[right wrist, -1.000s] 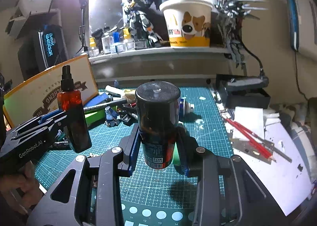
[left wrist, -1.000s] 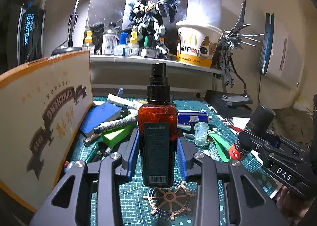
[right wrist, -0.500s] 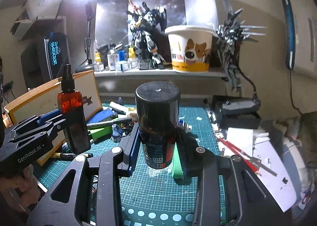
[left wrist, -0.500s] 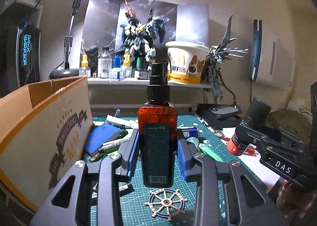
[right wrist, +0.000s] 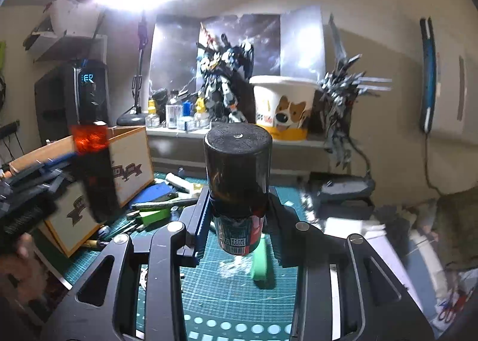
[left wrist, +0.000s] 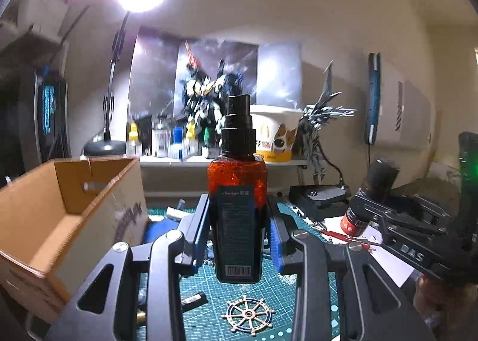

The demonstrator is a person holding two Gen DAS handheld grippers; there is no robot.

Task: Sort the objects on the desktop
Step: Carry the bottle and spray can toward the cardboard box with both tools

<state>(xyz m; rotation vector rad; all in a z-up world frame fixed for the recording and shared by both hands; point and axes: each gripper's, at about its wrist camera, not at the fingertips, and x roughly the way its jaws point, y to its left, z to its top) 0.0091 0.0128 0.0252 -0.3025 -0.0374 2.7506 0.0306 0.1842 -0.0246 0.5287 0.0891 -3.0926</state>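
My left gripper [left wrist: 237, 233] is shut on an orange spray bottle [left wrist: 237, 191] with a black pump top, held upright well above the green cutting mat [left wrist: 301, 296]. My right gripper [right wrist: 237, 221] is shut on a black-capped spray can [right wrist: 237, 179], also lifted above the mat. In the right wrist view the left gripper [right wrist: 92, 179] and its orange bottle [right wrist: 89, 138] appear blurred at the left, in front of the box. In the left wrist view the right gripper [left wrist: 369, 209] and its can [left wrist: 370, 194] show at the right. An open cardboard box [left wrist: 68, 209] stands at the left.
Pens, a blue book [right wrist: 152, 191] and a green block [right wrist: 154, 215] lie beside the box. A ship's wheel ornament [left wrist: 248, 314] and a green eraser [right wrist: 258, 263] lie on the mat. A shelf [right wrist: 239, 132] with a model robot, bottles and a paper bucket runs along the back. Papers and red pencils [left wrist: 343, 236] lie at the right.
Both grippers have risen with their bottles. The box's open inside now shows in the left wrist view, and the left gripper has moved toward the box.
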